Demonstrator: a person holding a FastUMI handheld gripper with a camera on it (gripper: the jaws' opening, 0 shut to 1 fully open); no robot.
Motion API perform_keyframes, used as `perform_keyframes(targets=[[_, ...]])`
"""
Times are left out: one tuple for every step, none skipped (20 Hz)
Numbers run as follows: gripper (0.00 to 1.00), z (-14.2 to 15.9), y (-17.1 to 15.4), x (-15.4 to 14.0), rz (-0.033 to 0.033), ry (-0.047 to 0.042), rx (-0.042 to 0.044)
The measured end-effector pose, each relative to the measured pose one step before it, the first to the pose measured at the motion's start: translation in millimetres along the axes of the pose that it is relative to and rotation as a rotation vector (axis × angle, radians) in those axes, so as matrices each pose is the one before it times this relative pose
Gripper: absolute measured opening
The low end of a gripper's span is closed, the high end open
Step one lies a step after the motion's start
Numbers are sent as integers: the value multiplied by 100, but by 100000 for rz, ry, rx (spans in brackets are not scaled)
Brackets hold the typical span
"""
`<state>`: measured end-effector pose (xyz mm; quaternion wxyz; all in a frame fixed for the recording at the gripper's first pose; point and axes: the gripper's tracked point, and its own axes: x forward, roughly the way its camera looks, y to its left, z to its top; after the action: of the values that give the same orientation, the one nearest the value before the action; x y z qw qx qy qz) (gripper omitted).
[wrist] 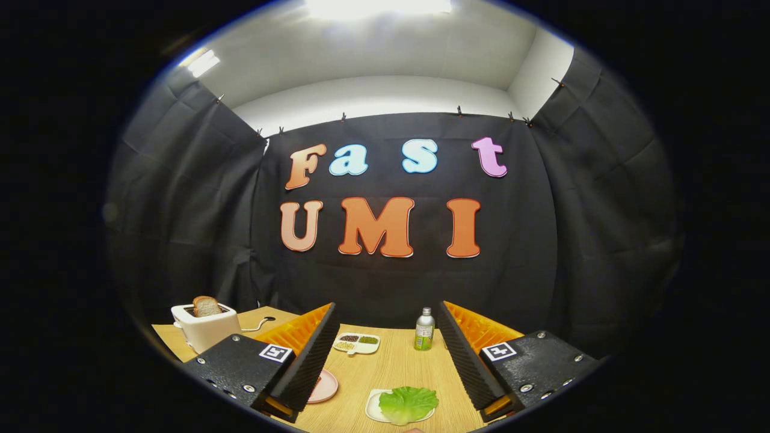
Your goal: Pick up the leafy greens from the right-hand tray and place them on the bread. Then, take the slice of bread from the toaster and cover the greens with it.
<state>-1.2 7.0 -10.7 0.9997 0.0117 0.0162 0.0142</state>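
Note:
My gripper is open, held above the wooden table with nothing between its fingers. Below and between the fingers, a green lettuce leaf lies on a small white tray. A pink plate peeks out beside the left finger, mostly hidden by it; I cannot tell what lies on it. Beyond the left finger stands a white toaster with a slice of brown bread sticking up from its slot.
A white divided dish with small heaps of food sits at the back of the table. A small green bottle with a silver cap stands to its right. The toaster's cord trails across the back left.

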Motion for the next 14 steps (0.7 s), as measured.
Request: perform_keyframes(targets=[[99,-247,-35,137,-37,732,327],[99,-358,-43,131,-63,842,222],[99,-384,-147,250,-279,1132,43],[99,-534,-224,143,-17,1338,-187],[99,-600,-221,259,-220,1575,-466],[99,-770,-382,349,-554,1985,-812],[99,-920,-434,532,-988,2535,-759],[99,-1160,-324,725,-855,3429,-433],[99,-1236,-149,752,-237,4253,-167],[99,-1562,36,882,571,4924,-206],[99,-1582,-91,899,70,6174,143],[99,-1558,-101,848,599,6508,848],[99,-1445,353,1029,2014,7086,1441],[99,-1271,489,1065,2412,7614,1565]])
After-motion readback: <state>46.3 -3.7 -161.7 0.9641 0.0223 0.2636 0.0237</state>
